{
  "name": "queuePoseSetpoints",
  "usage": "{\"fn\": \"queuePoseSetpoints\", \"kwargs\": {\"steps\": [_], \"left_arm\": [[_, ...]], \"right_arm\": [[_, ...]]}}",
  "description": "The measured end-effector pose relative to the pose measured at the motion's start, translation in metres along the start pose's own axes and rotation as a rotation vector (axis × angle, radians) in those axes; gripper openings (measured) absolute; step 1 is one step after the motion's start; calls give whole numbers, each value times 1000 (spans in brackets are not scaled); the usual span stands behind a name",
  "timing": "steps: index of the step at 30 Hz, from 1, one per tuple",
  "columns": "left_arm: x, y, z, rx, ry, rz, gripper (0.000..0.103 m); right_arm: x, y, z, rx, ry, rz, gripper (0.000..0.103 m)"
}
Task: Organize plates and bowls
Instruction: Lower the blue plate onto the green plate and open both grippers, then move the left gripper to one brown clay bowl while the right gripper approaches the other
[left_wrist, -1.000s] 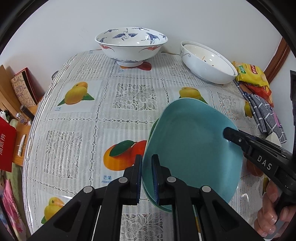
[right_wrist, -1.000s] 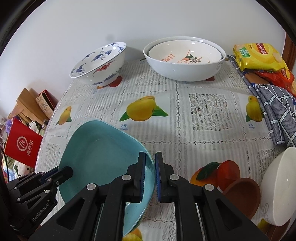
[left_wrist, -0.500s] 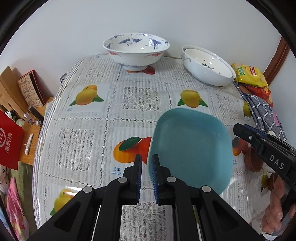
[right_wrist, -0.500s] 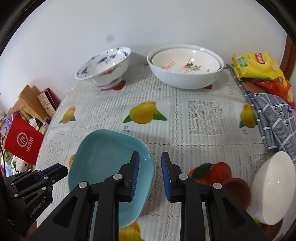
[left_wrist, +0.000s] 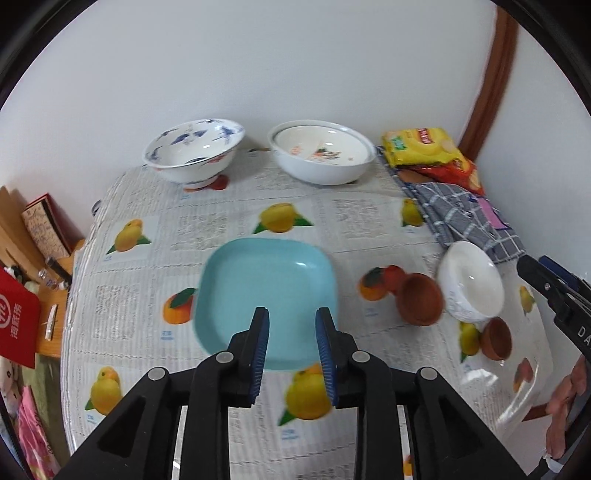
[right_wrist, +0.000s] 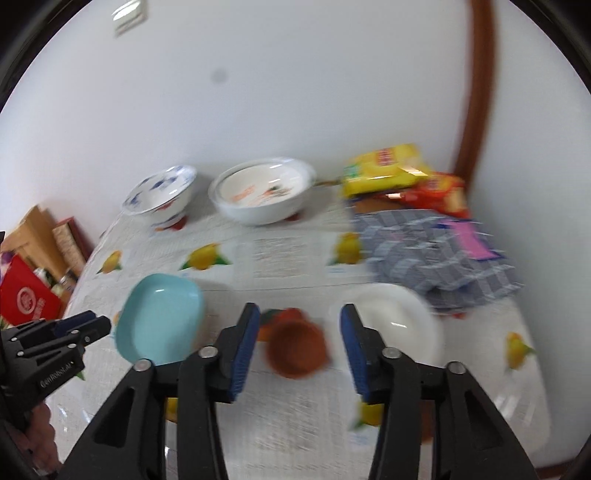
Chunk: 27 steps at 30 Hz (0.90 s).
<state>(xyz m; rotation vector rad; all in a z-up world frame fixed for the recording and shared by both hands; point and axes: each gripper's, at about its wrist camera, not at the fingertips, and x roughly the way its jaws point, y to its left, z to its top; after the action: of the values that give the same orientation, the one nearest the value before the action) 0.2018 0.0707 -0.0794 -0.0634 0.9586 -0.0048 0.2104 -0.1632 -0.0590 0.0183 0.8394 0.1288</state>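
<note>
A teal square plate lies flat on the tablecloth; it also shows in the right wrist view. My left gripper is open and empty above the plate's near edge. My right gripper is open and empty above a brown bowl, with a white bowl to its right. In the left wrist view the brown bowl, white bowl and a second small brown bowl sit right of the plate. A blue-patterned bowl and a nested white bowl stand at the back.
Yellow and red snack bags and a checked cloth lie at the back right. Boxes and a red bag sit off the table's left edge. A wall stands right behind the table.
Both grippers opened and let go of the teal plate, which now lies flat on the table. Both pulled back and up; the right one swung right over the brown bowl.
</note>
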Motion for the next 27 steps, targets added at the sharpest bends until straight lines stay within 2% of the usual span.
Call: {"fn": "queuePoseSetpoints", "kwargs": {"steps": [3, 9, 13, 17, 21, 25, 27], "left_arm": [[-2, -26, -4, 29, -4, -13, 33], [1, -66, -9, 55, -1, -52, 38], [8, -81, -10, 55, -10, -27, 39], [20, -87, -9, 37, -3, -28, 39], [38, -92, -8, 43, 51, -11, 39], [58, -93, -7, 12, 112, -13, 46], [68, -95, -6, 14, 122, -12, 46]], "right_arm": [[-13, -38, -12, 41, 10, -50, 58], [-18, -102, -40, 125, 62, -100, 59], [-9, -128, -55, 162, 106, -112, 59], [8, -139, -72, 179, 158, -90, 59], [27, -138, -85, 168, 195, -74, 59], [45, -140, -92, 184, 220, -53, 58], [53, -141, -95, 190, 231, -43, 58]]}}
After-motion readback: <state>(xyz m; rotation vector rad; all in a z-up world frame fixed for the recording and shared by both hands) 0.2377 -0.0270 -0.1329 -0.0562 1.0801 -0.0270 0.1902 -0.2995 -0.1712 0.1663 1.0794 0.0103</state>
